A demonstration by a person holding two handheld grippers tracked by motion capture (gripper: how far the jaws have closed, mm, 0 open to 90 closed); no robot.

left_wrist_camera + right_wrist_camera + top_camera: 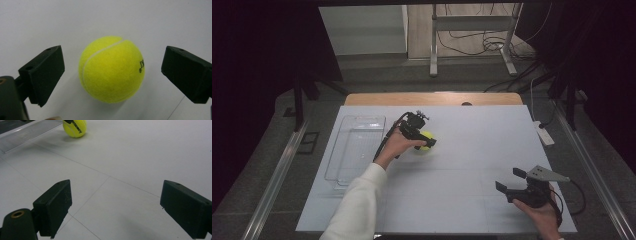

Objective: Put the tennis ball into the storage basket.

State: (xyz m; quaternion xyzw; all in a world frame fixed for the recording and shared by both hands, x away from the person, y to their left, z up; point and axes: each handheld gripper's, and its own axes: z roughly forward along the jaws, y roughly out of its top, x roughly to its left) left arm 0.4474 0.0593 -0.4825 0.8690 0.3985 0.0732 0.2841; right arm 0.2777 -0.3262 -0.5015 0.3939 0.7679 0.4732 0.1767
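Right tool gapes near the table's front edge; left tool straddles tennis ball, unclenched.

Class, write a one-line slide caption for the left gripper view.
Left gripper open, its black jaws flanking a yellow tennis ball on the white table.

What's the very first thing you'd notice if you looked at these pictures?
The bright yellow tennis ball jumps out first, sitting on the white table between the open black fingers of the left gripper, which do not touch it. To the ball's left lies a clear plastic tray. Near the table's front right corner, the right gripper is held open with nothing between its fingers.
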